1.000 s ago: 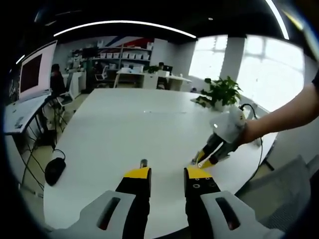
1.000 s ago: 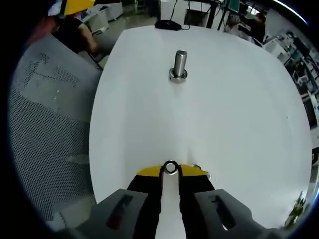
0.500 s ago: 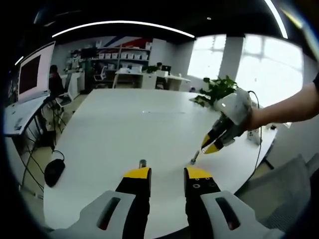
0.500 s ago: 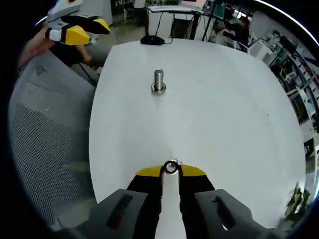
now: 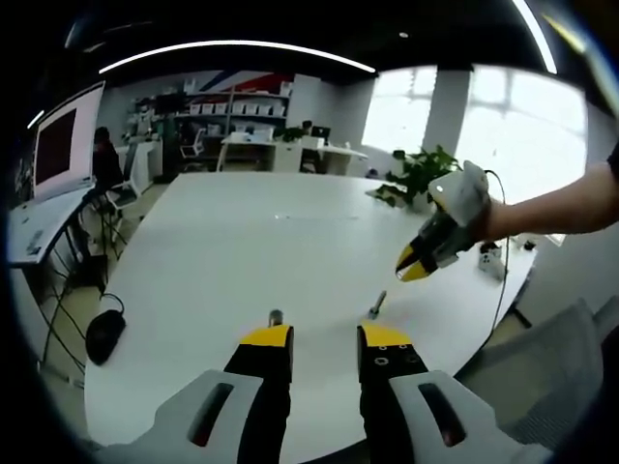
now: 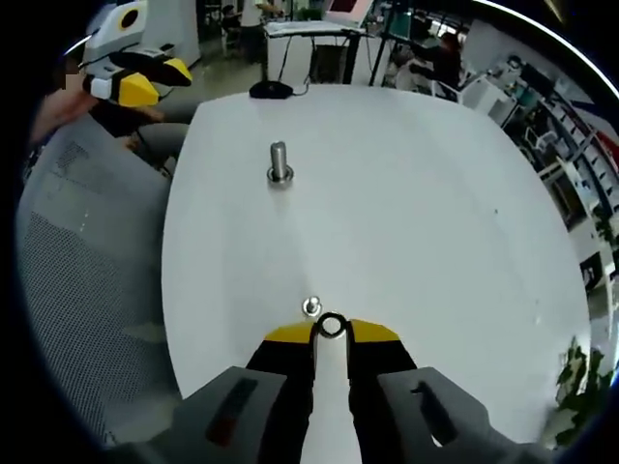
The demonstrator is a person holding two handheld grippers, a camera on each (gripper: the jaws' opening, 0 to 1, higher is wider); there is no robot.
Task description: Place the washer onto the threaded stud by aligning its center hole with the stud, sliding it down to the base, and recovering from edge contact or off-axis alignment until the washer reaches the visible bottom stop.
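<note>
Lifted higher off the counter than half a second ago, the right tool holds the washer clamped edge-on between its yellow-tipped jaws, the ring standing upright at the jaw tips with its hole open toward the camera. Just beyond the tips in the right gripper view, a small metal piece lies on the white surface, apart from the washer. Farther along the counter the threaded stud stands upright on its wider base, well apart from the washer and left of the tool's line. In the left gripper view the left tool hangs low over the near counter edge with its jaws apart and nothing between them; the stud shows just past its left jaw tip and the small piece just past its right. Beyond, the right tool comes in from the right, angled down toward the counter, carried by a person's outstretched forearm. At the far counter edge sits a potted plant; a black mouse lies on the floor to the left. No writing is readable.
</note>
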